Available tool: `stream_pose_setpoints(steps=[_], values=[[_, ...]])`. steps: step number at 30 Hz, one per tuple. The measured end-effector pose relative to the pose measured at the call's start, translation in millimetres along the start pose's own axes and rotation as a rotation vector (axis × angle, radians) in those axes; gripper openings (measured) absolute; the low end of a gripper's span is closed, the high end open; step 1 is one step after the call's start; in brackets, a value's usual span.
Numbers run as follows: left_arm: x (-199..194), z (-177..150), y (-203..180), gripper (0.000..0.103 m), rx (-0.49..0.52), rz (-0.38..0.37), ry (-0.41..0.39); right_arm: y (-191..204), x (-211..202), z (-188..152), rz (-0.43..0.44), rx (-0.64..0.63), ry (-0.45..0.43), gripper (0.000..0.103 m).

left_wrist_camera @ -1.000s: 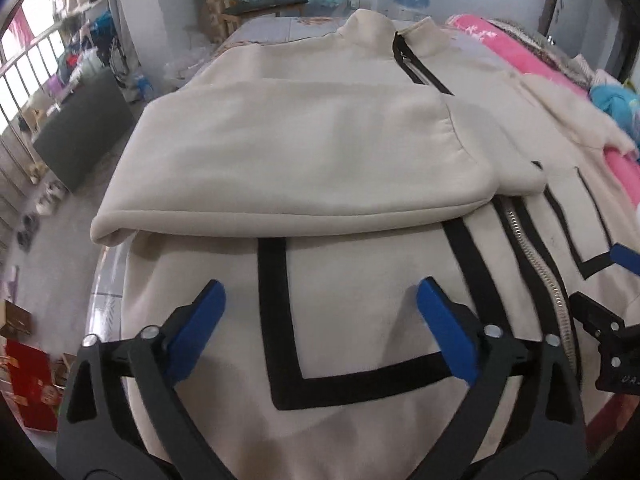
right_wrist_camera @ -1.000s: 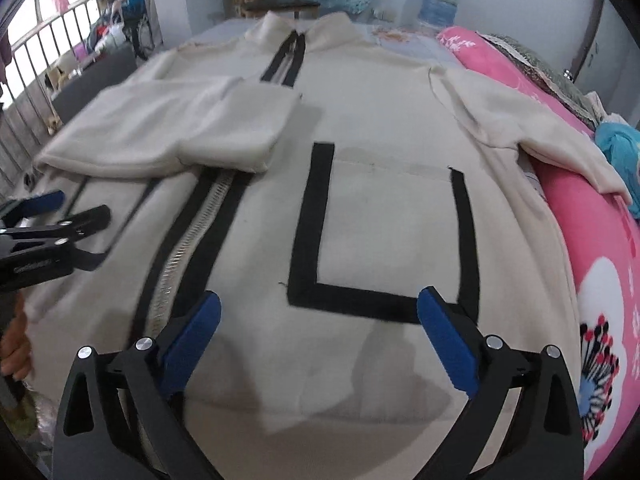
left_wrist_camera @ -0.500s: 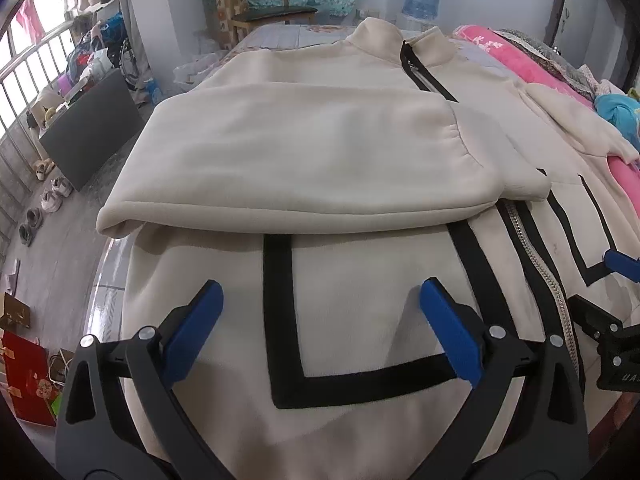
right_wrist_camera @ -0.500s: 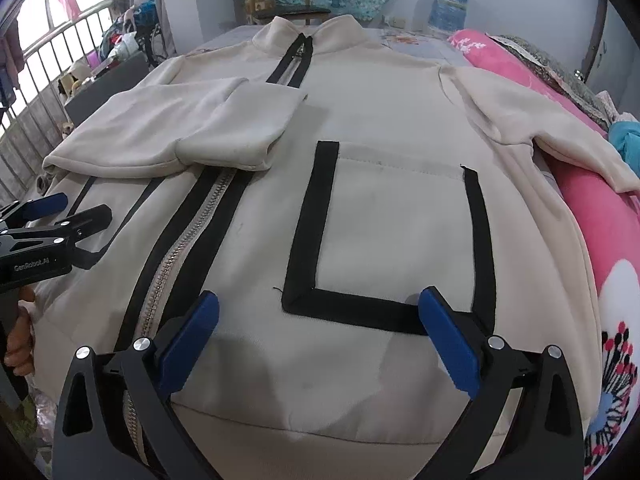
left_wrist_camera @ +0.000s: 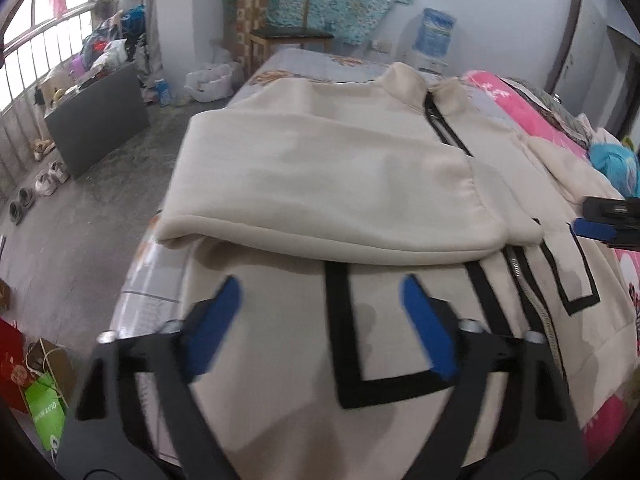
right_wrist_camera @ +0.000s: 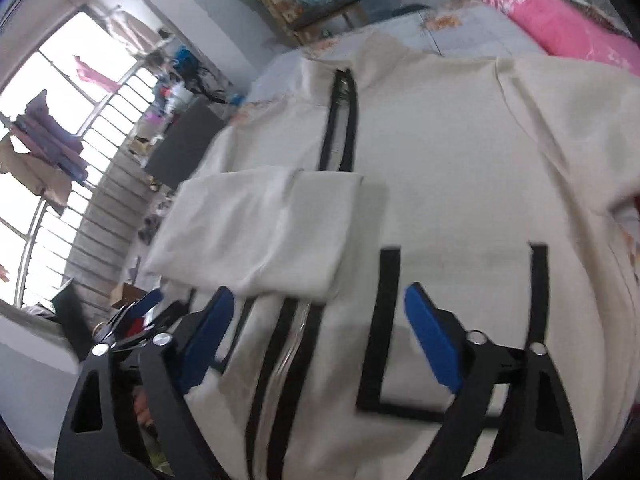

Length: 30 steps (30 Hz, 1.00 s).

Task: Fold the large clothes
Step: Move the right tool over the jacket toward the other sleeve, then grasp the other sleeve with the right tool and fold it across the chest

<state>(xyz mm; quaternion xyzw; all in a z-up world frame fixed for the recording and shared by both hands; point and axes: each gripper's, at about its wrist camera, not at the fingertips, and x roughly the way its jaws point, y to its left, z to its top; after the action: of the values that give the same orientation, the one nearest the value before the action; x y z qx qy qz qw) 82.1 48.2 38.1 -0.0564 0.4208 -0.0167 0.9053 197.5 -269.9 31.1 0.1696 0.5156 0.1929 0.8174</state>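
Observation:
A cream zip jacket [left_wrist_camera: 380, 168] with black stripes lies spread on the bed, front up. One sleeve [left_wrist_camera: 320, 208] is folded across its chest, also seen as the sleeve [right_wrist_camera: 260, 232] in the right wrist view. My left gripper [left_wrist_camera: 320, 320] hovers over the lower left pocket outline, its jaws closing with nothing between the pads. My right gripper [right_wrist_camera: 320, 332] hangs tilted over the zipper [right_wrist_camera: 288, 360] and the right pocket outline, jaws closing too, empty. Each gripper shows in the other's view: right gripper [left_wrist_camera: 608, 224], left gripper [right_wrist_camera: 136, 316].
A pink flowered quilt [left_wrist_camera: 540, 120] runs along the bed's right side, with a blue cloth [left_wrist_camera: 616, 160] on it. A wooden chair [left_wrist_camera: 288, 36] and a water dispenser [left_wrist_camera: 434, 36] stand beyond the bed. Shoes [left_wrist_camera: 44, 180], a dark board [left_wrist_camera: 96, 120] and a green bag [left_wrist_camera: 46, 412] sit on the floor at left.
Both grippers' jaws have narrowed. The right gripper has swung and rolled, so its view now tilts toward the window. The left gripper has drawn back and up a little.

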Motion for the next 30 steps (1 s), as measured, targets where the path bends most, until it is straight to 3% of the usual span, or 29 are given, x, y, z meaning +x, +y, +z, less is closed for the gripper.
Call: stream_pose_setpoints(steps=[2,5,11,15,18,22,25,30], values=[[0.3,0.7,6.6,0.055,-0.025,-0.008,0.009,-9.7,26.9,10.8,0.004,0.05,0.053,0.059],[0.0,2.3,18.3,0.041,-0.062,-0.009,0.005,-8.9,48.3,17.9,-0.009,0.04,0.083,0.04],[6.3,8.7,33.8,0.026,-0.129,-0.025,-0.008,14.9,57.5,17.6,-0.105,-0.099,0.099,0.006],[14.4,13.4,37.9,0.025,-0.157,-0.031,-0.015,33.6,36.5,34.7,-0.112,-0.16,0.006,0.005],[17.0,15.7,36.9,0.025,-0.154,-0.021,-0.016,44.7,-1.0,65.8,-0.075,-0.161,-0.135,0.004],[19.2,18.9,39.7,0.025,-0.17,-0.014,-0.015,18.8,-56.7,101.4,-0.127,-0.093,-0.327,0.003],[20.8,19.9,39.4,0.024,-0.17,-0.002,-0.017,-21.3,-63.6,100.8,-0.197,-0.024,-0.332,0.003],[22.6,20.2,39.4,0.024,-0.175,0.014,-0.018,-81.7,-27.3,82.4,-0.226,0.106,-0.215,0.003]])
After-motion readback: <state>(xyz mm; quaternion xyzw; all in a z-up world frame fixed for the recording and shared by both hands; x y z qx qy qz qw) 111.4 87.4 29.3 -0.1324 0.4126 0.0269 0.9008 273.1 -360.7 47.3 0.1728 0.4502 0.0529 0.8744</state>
